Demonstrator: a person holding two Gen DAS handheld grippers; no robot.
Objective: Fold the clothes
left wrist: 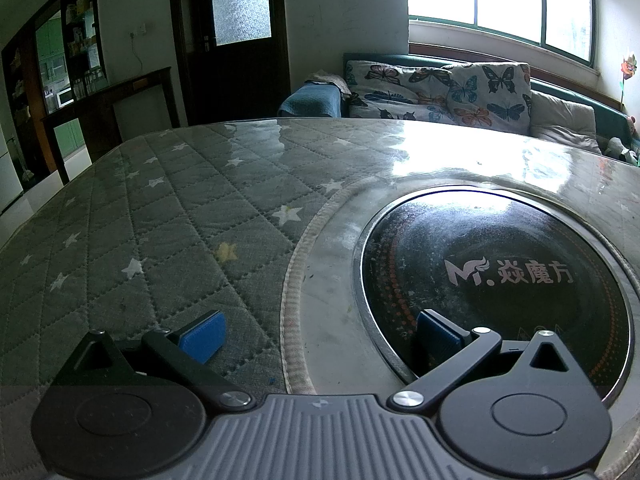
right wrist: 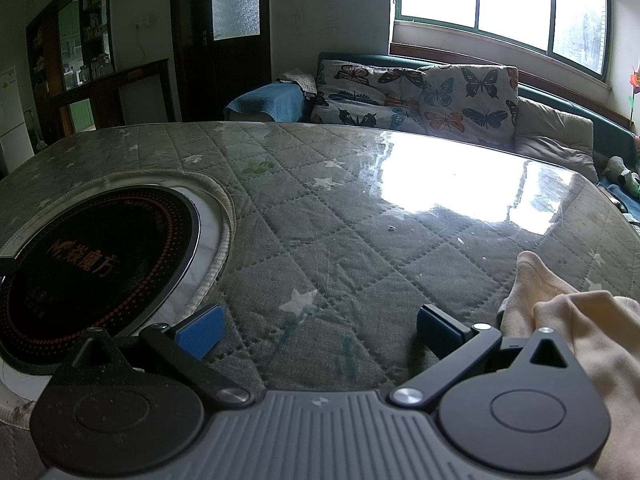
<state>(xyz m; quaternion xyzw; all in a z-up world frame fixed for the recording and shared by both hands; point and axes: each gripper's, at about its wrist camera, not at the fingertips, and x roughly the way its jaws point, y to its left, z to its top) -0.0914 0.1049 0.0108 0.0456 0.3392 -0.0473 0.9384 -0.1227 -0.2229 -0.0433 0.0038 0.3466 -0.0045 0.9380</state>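
A cream-coloured garment (right wrist: 560, 320) lies bunched at the right edge of the right wrist view, just right of my right gripper (right wrist: 320, 330). That gripper is open, its blue pads wide apart, with only the quilted table cover between them. In the left wrist view no garment shows. My left gripper (left wrist: 320, 334) is open too, low over the table, its left pad over the quilt and its right pad over the black cooktop disc (left wrist: 500, 280).
A grey star-patterned quilted cover (left wrist: 160, 220) under clear plastic spans the table. A round black induction cooktop (right wrist: 88, 256) is set into it. Behind the table stand a sofa with butterfly cushions (right wrist: 420, 96), a dark door (left wrist: 236, 36) and shelves (left wrist: 60, 72).
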